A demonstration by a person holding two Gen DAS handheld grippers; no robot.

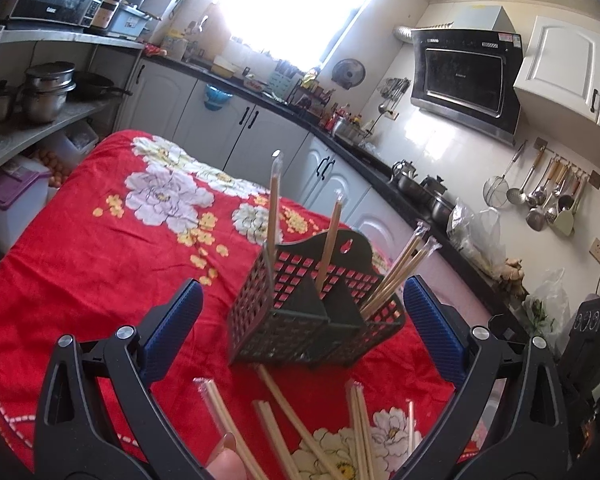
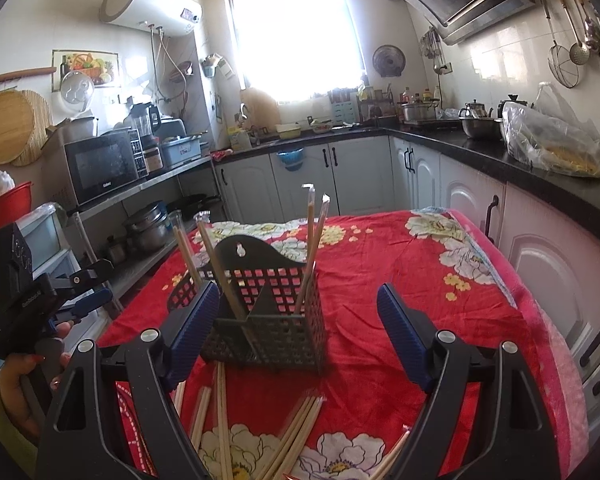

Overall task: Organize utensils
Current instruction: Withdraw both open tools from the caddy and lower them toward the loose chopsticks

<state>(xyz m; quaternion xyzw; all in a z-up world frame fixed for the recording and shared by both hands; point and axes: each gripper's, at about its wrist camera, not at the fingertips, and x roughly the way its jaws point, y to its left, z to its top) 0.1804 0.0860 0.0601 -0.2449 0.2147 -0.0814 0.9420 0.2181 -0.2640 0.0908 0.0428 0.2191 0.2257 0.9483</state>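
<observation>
Red floral cloth [image 1: 80,264] bears a black lattice caddy [image 1: 300,320] — both grippers [image 1: 300,320] [image 2: 296,320] gape, empty.

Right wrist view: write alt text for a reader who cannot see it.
A black slotted utensil basket holding upright chopsticks stands on a red floral tablecloth, framed by the open, empty right tool. More chopsticks lie loose in front.

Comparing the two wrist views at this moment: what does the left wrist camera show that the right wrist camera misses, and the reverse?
Left wrist only: the left gripper seen along its own open fingers.

Right wrist only: a water heater on the wall, and the right gripper, open and empty.

Both: the black basket holding upright wrapped chopsticks, loose chopsticks lying before it, and the red floral cloth.
</observation>
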